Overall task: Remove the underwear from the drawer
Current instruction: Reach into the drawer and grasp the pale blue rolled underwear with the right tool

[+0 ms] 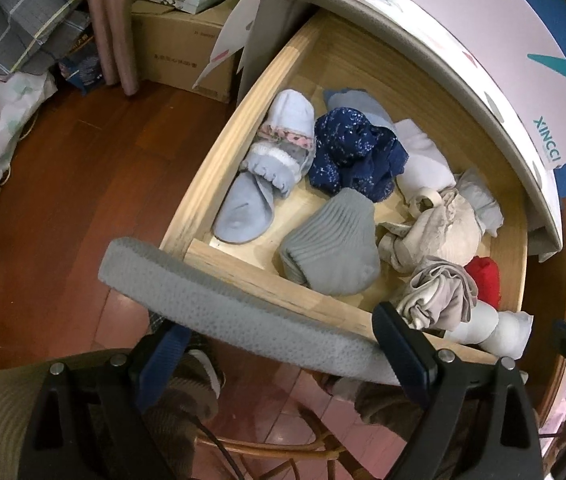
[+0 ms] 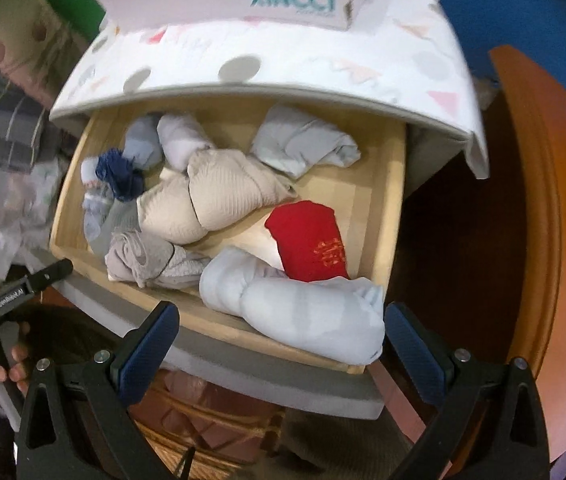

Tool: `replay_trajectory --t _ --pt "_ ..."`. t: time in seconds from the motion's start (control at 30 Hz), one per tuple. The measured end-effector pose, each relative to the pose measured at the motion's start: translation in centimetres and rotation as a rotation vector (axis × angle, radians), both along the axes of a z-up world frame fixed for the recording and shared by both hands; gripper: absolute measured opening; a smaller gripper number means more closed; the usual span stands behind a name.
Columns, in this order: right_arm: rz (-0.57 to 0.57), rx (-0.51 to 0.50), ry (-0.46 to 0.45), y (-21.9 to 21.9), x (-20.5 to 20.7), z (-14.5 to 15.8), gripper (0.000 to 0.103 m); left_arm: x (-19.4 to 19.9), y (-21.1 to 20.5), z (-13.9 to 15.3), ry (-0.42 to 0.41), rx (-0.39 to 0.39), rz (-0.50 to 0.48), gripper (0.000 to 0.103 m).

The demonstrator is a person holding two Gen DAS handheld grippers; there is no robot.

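Underwear, rolled and bundled, is lying with socks inside the pulled-out pale wooden drawer (image 1: 219,184). In the left wrist view, a navy speckled bundle (image 1: 357,152) is sitting mid-drawer, touching a light blue sock (image 1: 251,204) on one side and a white folded piece (image 1: 423,156) on the other. A grey ribbed sock (image 1: 331,248) is lying just in front, beside a cream lace piece (image 1: 439,228). The left hand-held gripper (image 1: 283,344) is hanging wide open over the grey padded drawer front (image 1: 203,300), holding nothing.

In the right wrist view, a pale blue rolled bundle (image 2: 303,304) is resting against the drawer's near edge, touching a red folded piece (image 2: 307,240). A beige ribbed garment (image 2: 211,196) is occupying the centre. The right hand-held gripper (image 2: 279,344) is spread wide and empty, its fingertips (image 2: 155,340) flanking the pale blue bundle from above.
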State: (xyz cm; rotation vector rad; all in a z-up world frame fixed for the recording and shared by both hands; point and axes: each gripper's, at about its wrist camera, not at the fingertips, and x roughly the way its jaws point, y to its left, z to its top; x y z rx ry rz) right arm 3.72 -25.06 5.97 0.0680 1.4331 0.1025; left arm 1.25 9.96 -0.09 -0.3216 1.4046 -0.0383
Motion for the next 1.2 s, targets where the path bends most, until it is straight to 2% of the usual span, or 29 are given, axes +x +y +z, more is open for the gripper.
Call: replay_trajectory --t 0.23,0.4,0.7,0.83,0.9,1.2 --pt "0.083 0.005 0.125 1.1 2.0 -3.2 0.101 0.5 -0.4 0.4 0.010 0.037 -0.003 0.095" --pt "0.142 -0.063 0.169 1.9 3.0 -5.5 0.101 0.8 -0.1 0.3 0.026 0.025 0.007 0.095" --pt "0.224 -0.087 0.272 3.5 4.7 -8.7 0.098 1.1 -0.1 0.1 0.071 0.011 -0.004 0.094" --pt "0.285 -0.149 0.313 4.5 4.4 -10.7 0.088 1.2 -0.1 0.0 0.083 0.007 -0.001 0.094" --pt "0.277 -0.130 0.317 4.5 4.7 -11.3 0.078 1.1 0.0 0.0 0.081 -0.002 0.000 0.094" --pt "0.251 -0.111 0.314 5.1 3.7 -13.9 0.064 0.7 0.4 0.8 0.060 -0.020 -0.024 0.094"
